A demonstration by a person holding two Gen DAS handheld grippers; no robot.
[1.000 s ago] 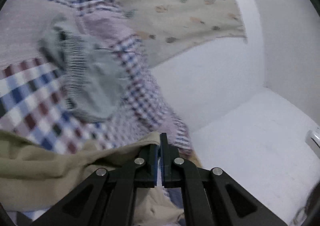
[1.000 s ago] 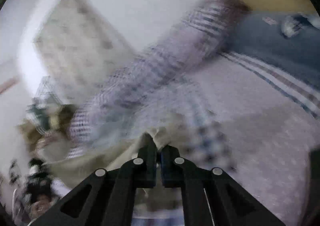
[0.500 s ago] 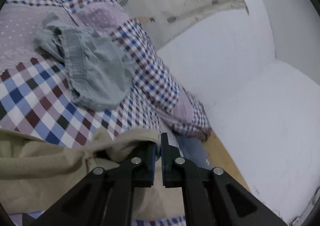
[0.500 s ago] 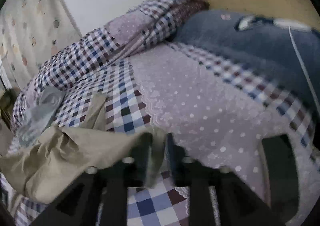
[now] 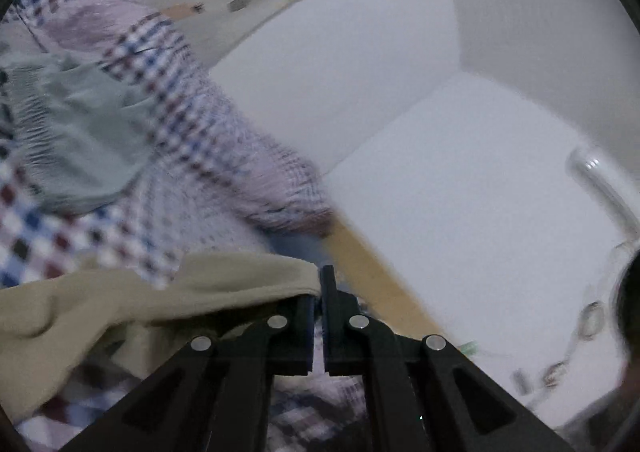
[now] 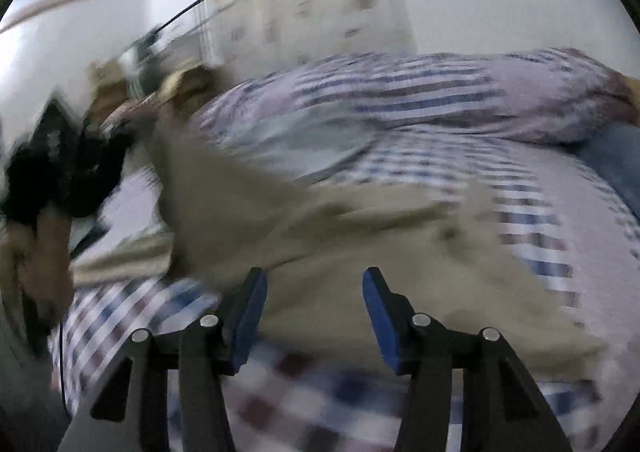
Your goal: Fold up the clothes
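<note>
The left gripper [image 5: 319, 294] had its jaws pressed together on an edge of the beige garment [image 5: 120, 304], which trailed away toward the lower left of that frame. The right gripper [image 6: 314, 292] stood with jaws spread and nothing between them — the same cloth lay just beyond its tips, its long run stretching from centre to lower right over the checked bedspread [image 6: 532, 220]. A grey-green garment [image 5: 76, 132] lay apart at mid-left. Motion blur hid the beige garment's shape, and its far ends were cut off.
</note>
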